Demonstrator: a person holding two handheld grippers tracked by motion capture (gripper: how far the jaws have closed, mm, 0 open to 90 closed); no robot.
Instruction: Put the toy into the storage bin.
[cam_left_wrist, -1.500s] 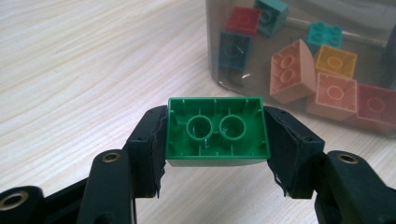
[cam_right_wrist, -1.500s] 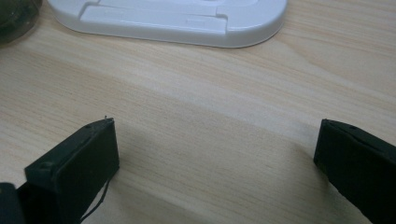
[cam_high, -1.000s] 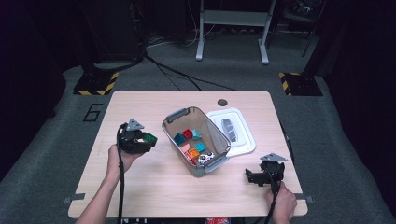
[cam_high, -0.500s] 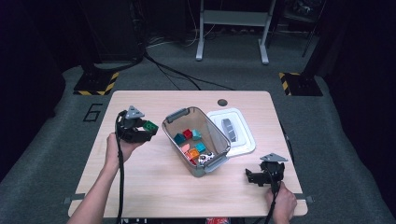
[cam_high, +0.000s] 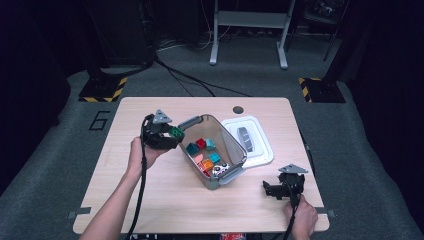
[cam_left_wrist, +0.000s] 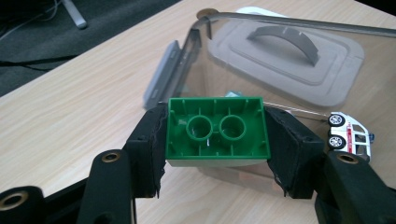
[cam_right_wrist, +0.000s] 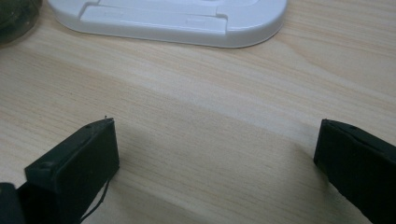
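Carrying a green brick (cam_left_wrist: 217, 132), clenched between the left gripper's (cam_high: 165, 136) pads, up and across to the rim of the clear bin (cam_high: 235, 170) just ahead, nearing the drop; right gripper (cam_high: 280, 189) resting wide open.

The wooden table (cam_high: 150, 200) is lit evenly from above while the room around stays dark; shadows are soft, and the high view is slightly blurry.

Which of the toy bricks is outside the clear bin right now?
The green brick, clamped in the left gripper beside the bin; the other bricks lie inside.
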